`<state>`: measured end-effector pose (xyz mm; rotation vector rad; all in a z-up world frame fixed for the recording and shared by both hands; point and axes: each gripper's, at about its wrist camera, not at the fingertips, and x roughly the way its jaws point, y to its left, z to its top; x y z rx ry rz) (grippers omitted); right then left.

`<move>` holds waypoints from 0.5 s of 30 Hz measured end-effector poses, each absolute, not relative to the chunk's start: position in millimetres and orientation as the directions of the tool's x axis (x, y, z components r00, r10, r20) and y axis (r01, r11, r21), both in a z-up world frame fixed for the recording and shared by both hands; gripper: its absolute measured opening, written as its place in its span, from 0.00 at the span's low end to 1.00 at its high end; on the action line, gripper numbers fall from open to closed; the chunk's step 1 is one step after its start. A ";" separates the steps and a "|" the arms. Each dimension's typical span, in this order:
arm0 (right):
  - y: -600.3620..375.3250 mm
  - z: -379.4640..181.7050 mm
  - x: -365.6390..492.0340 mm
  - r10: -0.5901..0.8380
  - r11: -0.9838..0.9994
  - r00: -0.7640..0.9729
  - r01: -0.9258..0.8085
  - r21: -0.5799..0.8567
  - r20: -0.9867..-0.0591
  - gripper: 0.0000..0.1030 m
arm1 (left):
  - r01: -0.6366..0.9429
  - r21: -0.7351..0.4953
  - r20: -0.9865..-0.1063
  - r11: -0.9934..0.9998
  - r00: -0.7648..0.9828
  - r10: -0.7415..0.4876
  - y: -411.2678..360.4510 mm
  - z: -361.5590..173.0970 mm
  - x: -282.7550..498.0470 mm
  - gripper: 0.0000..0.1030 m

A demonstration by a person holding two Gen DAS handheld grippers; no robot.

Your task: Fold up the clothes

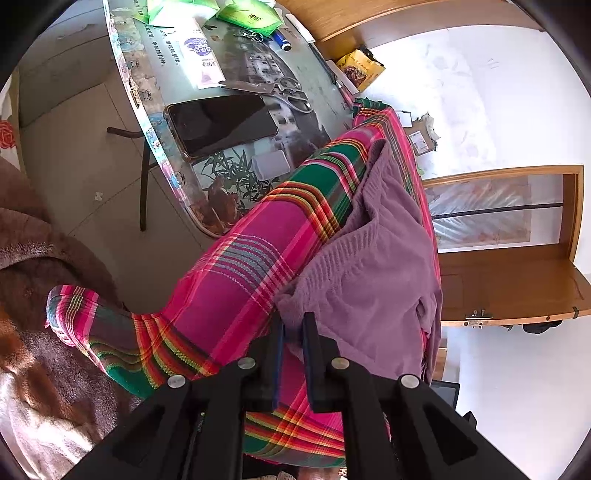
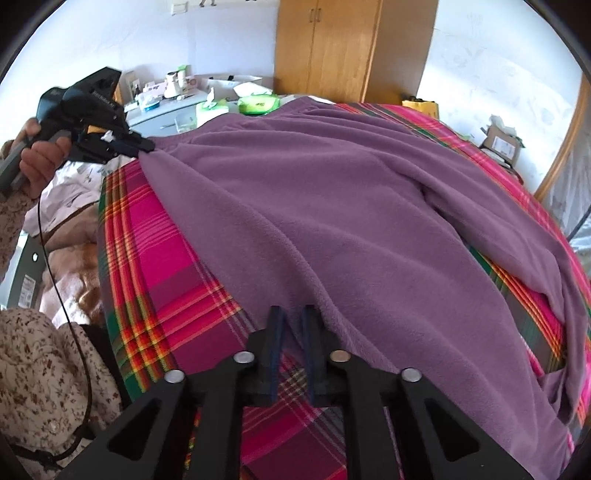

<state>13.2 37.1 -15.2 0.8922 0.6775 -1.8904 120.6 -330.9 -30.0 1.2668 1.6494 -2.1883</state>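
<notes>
A purple fleece garment [image 2: 332, 206] lies spread over a pink, green and red plaid cloth [image 2: 162, 236]. In the right wrist view my right gripper [image 2: 293, 314] sits at the garment's near hem, shut on a fold of fleece between its fingers. My left gripper [image 2: 147, 146], held by a hand [image 2: 40, 158], pinches the garment's far left corner. In the left wrist view the left gripper [image 1: 293, 319] is shut on that corner of the purple garment [image 1: 369, 266], above the plaid cloth [image 1: 240, 280].
A glass-topped table [image 1: 147, 96] beside the plaid cloth holds a phone [image 1: 221, 123], scissors [image 1: 291, 92] and green packets [image 1: 251, 14]. A wooden wardrobe [image 2: 351, 48] and a cardboard box [image 2: 500, 142] stand beyond. A brown blanket [image 1: 29, 295] and a floral sleeve [image 2: 44, 369] are at the left.
</notes>
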 end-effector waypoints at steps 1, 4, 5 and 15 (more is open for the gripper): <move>36.7 -14.7 15.7 -0.495 -0.431 -0.329 0.897 -0.101 -0.804 0.01 | 0.546 -0.738 -0.673 -0.397 -0.642 0.368 -330.9 -30.1 120.9 0.10; 40.9 -11.1 22.6 -0.504 -0.422 -0.351 0.897 -0.129 -0.789 0.01 | 0.546 -0.740 -0.670 -0.393 -0.644 0.369 -331.5 -30.4 121.6 0.10; 43.4 -8.4 25.7 -0.514 -0.425 -0.358 0.895 -0.131 -0.779 0.01 | 0.546 -0.742 -0.669 -0.391 -0.645 0.369 -331.7 -30.5 121.9 0.10; 69.8 -0.2 68.6 -0.580 -0.446 -0.322 0.894 -0.040 -0.748 0.01 | 0.534 -0.772 -0.635 -0.345 -0.664 0.394 -336.1 -39.7 129.4 0.10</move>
